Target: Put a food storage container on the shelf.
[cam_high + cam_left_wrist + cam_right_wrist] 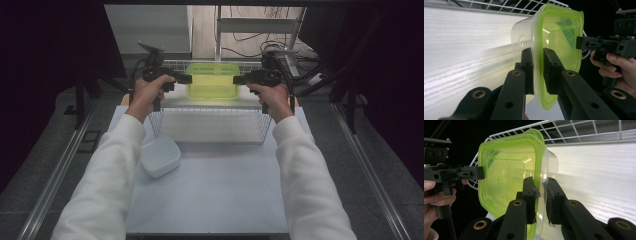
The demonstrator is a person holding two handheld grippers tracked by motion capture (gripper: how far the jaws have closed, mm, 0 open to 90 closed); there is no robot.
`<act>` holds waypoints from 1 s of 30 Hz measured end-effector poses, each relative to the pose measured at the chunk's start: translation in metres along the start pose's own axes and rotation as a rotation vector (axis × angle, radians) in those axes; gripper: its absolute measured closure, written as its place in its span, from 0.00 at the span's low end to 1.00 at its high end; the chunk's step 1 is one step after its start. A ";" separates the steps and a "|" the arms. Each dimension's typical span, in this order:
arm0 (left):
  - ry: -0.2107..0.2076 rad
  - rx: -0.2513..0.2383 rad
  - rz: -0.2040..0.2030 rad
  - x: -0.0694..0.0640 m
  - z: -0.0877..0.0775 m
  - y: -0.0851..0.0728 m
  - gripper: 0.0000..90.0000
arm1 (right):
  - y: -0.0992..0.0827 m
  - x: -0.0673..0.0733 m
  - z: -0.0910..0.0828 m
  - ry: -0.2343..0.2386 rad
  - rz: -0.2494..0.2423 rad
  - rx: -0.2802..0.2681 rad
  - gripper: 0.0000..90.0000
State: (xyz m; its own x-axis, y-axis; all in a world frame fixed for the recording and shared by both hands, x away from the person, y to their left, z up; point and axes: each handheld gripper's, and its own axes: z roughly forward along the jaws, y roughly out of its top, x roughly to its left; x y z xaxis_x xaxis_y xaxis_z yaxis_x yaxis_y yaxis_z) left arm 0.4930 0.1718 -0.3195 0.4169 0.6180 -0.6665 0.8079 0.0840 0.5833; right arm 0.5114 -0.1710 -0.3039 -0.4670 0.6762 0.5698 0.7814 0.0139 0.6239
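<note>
While both of our hands reach forward over the table, we hold a clear container with a yellow-green lid between the two grippers, up above the white wire basket that stands at the table's far end. Our left gripper comes at the container from its left end, and in the left gripper view its two black jaws are closed onto the rim, one pad against the clear wall and the other on the green lid's edge. Our right gripper takes the opposite end. In the right gripper view its jaws are likewise drawn in tight on the rim, the lid's edge and the clear wall pinched between the pads. From each gripper view we see the container turned on edge, with the other gripper's nose touching the far side of the lid. A second clear container, lidless, sits on the table near our left sleeve, just outside the basket's near left corner.
</note>
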 end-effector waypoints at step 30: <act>0.061 -0.169 -0.014 0.002 0.001 0.006 0.38 | 0.005 0.002 0.008 -0.018 0.115 -0.114 0.40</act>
State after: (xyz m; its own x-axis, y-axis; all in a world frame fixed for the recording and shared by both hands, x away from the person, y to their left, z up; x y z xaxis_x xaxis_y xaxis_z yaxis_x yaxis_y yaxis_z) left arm 0.4995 0.1727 -0.3175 0.3760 0.6614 -0.6490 0.7298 0.2201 0.6472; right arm 0.5175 -0.1634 -0.3041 -0.3689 0.6818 0.6317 0.7769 -0.1469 0.6123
